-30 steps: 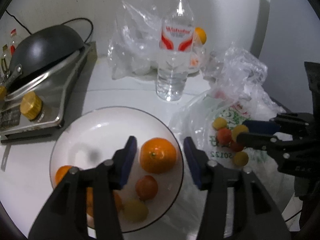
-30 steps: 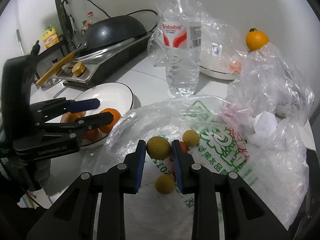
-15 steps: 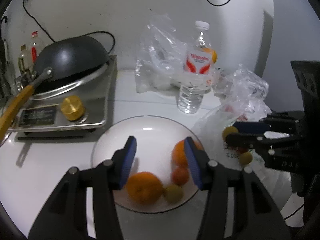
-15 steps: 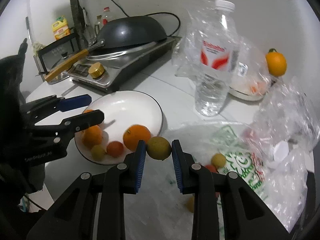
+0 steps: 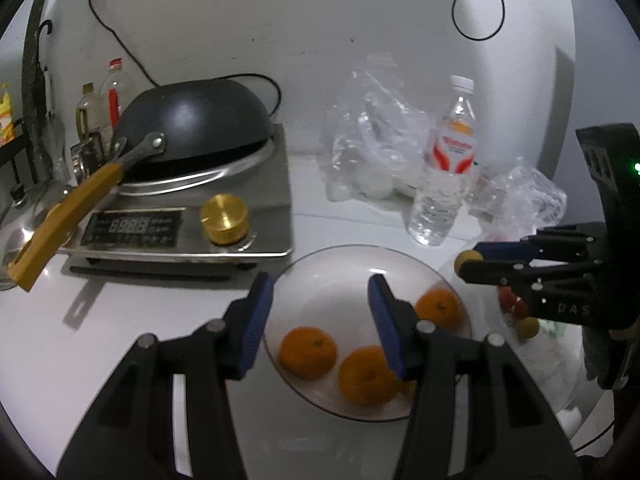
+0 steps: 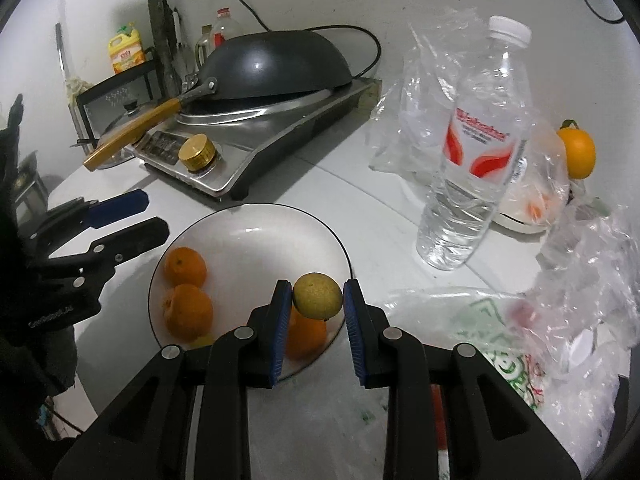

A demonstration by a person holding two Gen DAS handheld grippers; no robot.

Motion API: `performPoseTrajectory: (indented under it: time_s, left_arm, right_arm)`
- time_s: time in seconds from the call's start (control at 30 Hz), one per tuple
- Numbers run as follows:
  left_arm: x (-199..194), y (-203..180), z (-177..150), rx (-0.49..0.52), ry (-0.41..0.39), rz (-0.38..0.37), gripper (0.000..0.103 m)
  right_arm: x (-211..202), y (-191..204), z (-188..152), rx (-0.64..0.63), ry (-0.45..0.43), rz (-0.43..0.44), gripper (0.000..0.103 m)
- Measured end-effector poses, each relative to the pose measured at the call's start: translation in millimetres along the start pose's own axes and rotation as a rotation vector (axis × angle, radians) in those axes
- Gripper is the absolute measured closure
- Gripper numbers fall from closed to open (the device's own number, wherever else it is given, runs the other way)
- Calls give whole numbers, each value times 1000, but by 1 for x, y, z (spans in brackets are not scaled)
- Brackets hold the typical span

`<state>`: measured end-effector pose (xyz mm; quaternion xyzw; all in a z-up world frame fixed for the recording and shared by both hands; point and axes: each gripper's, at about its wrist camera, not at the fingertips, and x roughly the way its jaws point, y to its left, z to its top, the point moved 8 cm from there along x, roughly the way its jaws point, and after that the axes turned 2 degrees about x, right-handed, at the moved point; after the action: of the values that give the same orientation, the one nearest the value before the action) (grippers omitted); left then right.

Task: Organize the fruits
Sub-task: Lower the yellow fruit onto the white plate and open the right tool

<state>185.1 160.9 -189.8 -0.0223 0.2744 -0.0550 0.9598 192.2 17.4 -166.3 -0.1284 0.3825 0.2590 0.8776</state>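
A: Since a second ago, the right tool has carried the small round yellow-green fruit away from the crinkled clear plastic bag printed in green and across to the round white plate with a dark rim. The left tool has drawn back, so the plate now sits further ahead of it.

B: How are the 2 tools set?

A: The right one is clamped on the yellow-green fruit, pads pressing both sides, and holds it in the air over the plate's near right edge. The left one stands apart with nothing between its pads, hovering over the plate.

B: What's already on the plate?

A: 3 orange tangerines that I can count, 1 of them directly under the held fruit, plus a yellowish bit that is mostly hidden behind the right tool.

B: So releasing here is risky?

A: I think so. Dropped onto the tangerine beneath, it could roll off the rim onto the white counter. Better to move it toward the bare middle of the plate, lower until it nearly touches, then part the pads slowly.

B: And the left tool?

A: Keep it clear of the path. A few small red and yellow fruits look to remain on the bag.
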Motion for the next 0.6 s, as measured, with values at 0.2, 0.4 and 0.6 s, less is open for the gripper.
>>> performPoseTrajectory:
  time_s: [0.2, 0.4, 0.6]
  left_arm:
    - [5, 11, -5, -10, 6, 11, 52]
    - [8, 18, -8, -22, 4, 21, 52]
    - [8, 24, -10, -51, -2, 19, 52]
  right_arm:
    - [19, 3, 5, 3, 18, -5, 74]
    - [39, 4, 4, 17, 52, -8, 74]
    - [52, 5, 3, 27, 80, -11, 74]
